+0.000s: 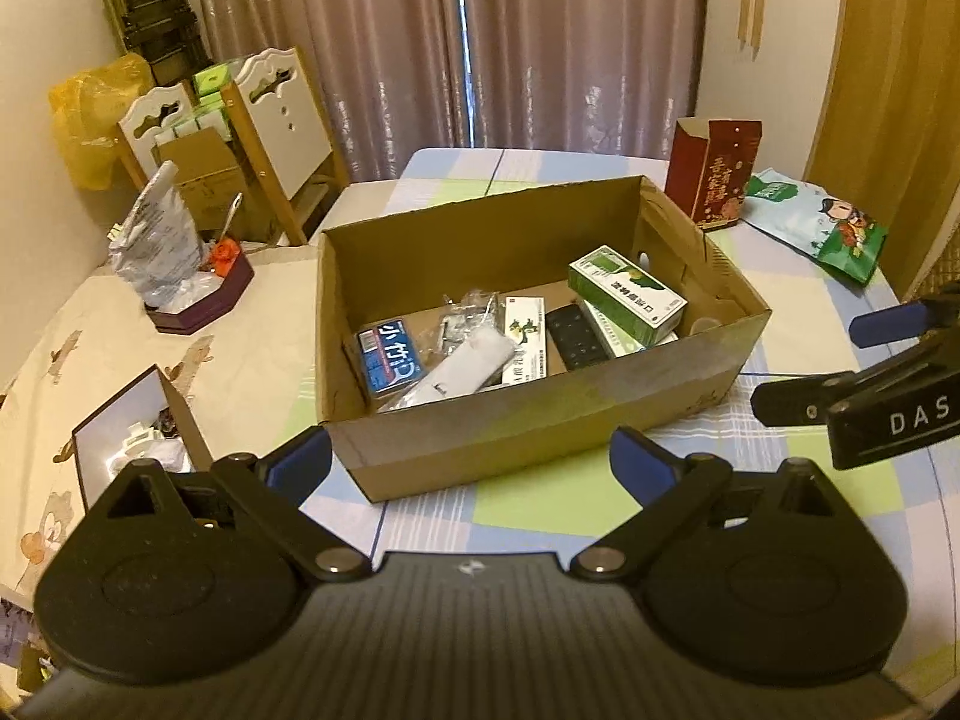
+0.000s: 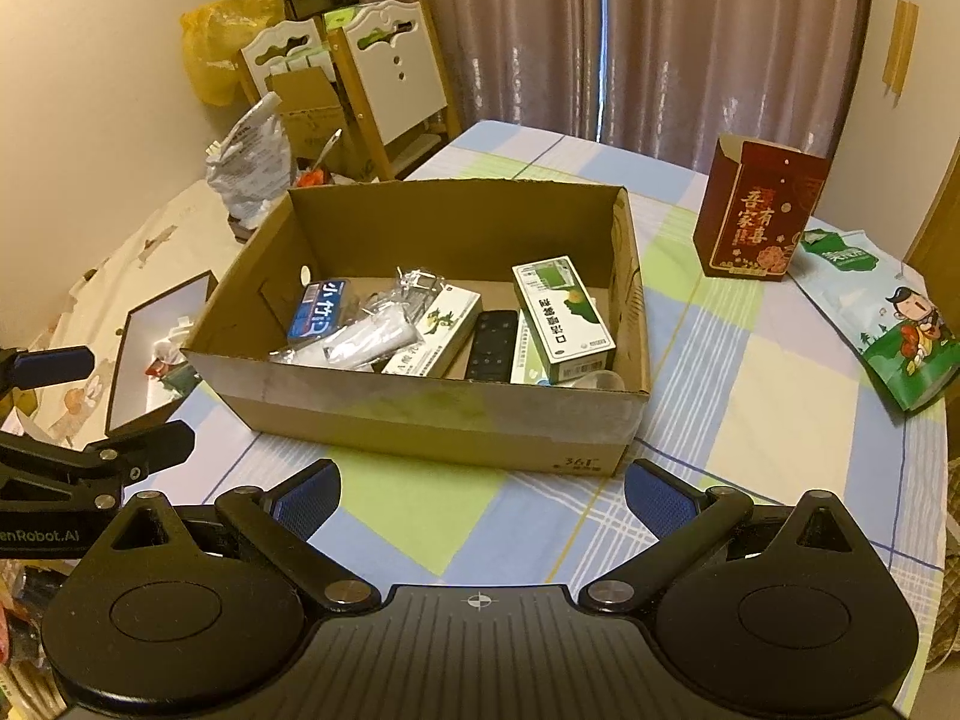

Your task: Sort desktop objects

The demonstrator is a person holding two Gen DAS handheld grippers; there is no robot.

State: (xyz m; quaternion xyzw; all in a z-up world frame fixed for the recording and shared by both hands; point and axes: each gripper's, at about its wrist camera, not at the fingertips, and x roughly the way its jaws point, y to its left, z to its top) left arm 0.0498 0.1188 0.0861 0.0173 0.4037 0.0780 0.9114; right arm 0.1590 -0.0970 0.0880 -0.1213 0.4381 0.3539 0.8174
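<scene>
An open cardboard box [image 1: 528,438] [image 2: 432,420] stands on the checked tablecloth. Inside lie a green and white medicine box [image 1: 627,294] [image 2: 564,318], a black remote [image 1: 576,336] [image 2: 493,345], a blue packet [image 1: 387,360] [image 2: 317,309], a white item in clear wrap [image 1: 474,360] [image 2: 372,339] and a white box with a green print [image 1: 525,339] [image 2: 441,330]. My left gripper [image 1: 471,462] is open and empty, just in front of the box. My right gripper [image 2: 483,498] is open and empty, also in front of the box, and it shows at the right edge of the left wrist view [image 1: 840,360].
A red paper bag [image 1: 714,171] [image 2: 759,210] stands behind the box at the right. A green snack pouch [image 1: 822,228] [image 2: 888,324] lies beside it. To the left are a small open box [image 1: 138,426] [image 2: 156,348], a plastic bag [image 1: 159,240] [image 2: 249,162] and chairs [image 1: 282,120].
</scene>
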